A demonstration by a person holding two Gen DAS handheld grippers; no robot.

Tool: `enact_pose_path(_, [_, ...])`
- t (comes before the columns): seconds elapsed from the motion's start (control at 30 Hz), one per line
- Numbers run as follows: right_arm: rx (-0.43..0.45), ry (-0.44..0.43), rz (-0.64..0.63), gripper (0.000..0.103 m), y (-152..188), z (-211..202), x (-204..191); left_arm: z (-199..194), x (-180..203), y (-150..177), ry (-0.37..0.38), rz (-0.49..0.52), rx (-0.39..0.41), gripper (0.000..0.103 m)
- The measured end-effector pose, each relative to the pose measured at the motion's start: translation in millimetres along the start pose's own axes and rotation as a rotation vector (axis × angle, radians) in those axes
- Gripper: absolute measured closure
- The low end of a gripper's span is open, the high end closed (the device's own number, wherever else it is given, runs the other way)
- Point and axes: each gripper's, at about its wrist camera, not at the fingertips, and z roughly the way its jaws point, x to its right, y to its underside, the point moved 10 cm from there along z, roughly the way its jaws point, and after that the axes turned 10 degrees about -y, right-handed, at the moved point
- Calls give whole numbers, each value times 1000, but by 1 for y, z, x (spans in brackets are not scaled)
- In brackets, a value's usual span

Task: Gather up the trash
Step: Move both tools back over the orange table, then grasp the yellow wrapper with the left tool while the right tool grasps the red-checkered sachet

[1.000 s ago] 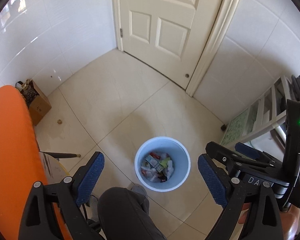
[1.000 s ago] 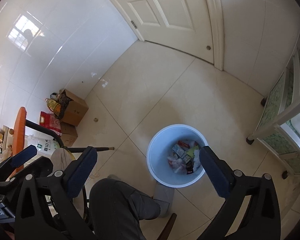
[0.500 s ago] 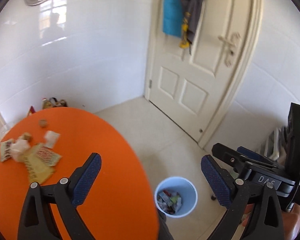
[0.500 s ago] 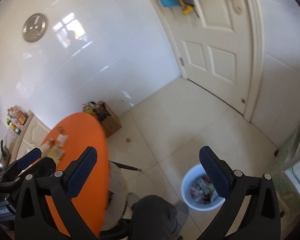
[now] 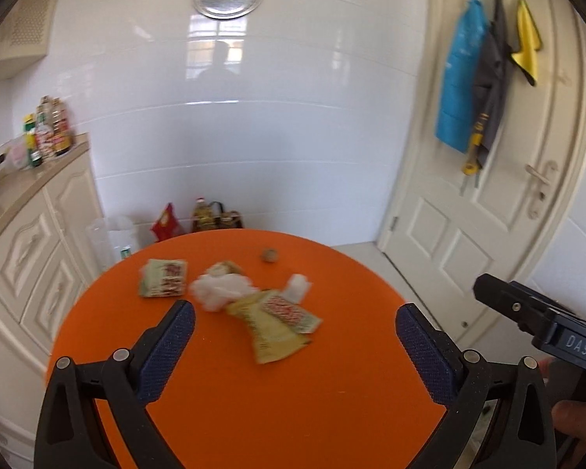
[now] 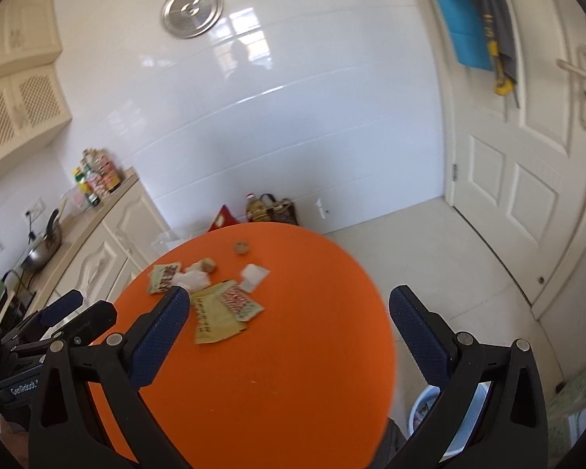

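Both grippers hover level above the near half of the round orange table (image 5: 254,410), the left gripper (image 5: 295,346) and right gripper (image 6: 289,332) spread wide, grasping nothing. Crumpled wrappers and tissue scraps (image 5: 269,312) lie on the table's far half. A pale blue plastic bin (image 6: 422,410) peeks below the table's right edge.

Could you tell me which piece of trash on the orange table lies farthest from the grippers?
The small round brown lump, alone near the table's far edge, beyond the wrappers and white wad.
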Motion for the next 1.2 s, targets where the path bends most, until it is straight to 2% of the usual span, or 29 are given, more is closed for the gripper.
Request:
enact_pose_path(0.13, [-44, -15, -64, 0, 7, 26, -26, 7, -34, 17, -45, -51, -46, 1])
enact_pose_path(0.23, [-76, -22, -90, 0, 12, 45, -33, 19, -45, 26, -60, -78, -84, 1])
enact_pose_path(0.5, [-139, -9, -111, 0, 19, 85, -20, 95, -17, 21, -51, -72, -195, 2])
enact_pose_path(0.53, [-149, -9, -106, 0, 20, 91, -15, 111, -15, 12, -52, -68, -208, 2])
enact_pose_path(0.67, [-181, -9, -92, 0, 25, 112, 1, 160, -1, 12, -63, -57, -260, 3])
enact_pose_path(0.8, [-210, -14, -72, 0, 32, 132, 15, 201, -4, 22, -76, -48, -301, 5])
enact_pose_path(0.9, [-224, -12, -49, 0, 35, 140, 27, 232, -1, 28, -68, -39, -343, 17])
enact_pose_path(0.93, [-227, -11, -40, 0, 36, 142, 31, 241, -2, 33, -65, -34, -359, 25])
enact_pose_path(0.97, [-231, -10, -28, 0, 37, 144, 36, 250, -1, 30, -84, -17, -331, 27])
enact_pose_path(1.03, [-237, -2, -11, 0, 40, 146, 43, 264, 2, 24, -74, -9, -313, 47])
enact_pose_path(1.07, [-241, 1, -4, 0, 41, 147, 47, 269, 3, 21, -59, -18, -312, 71])
enact_pose_path(1.13, [-248, 0, 1, 0, 43, 148, 48, 280, 3, 15, -25, -41, -316, 82])
enact_pose_path(1.2, [-257, -1, -2, 0, 46, 150, 46, 289, 4, 13, 17, -48, -316, 86])
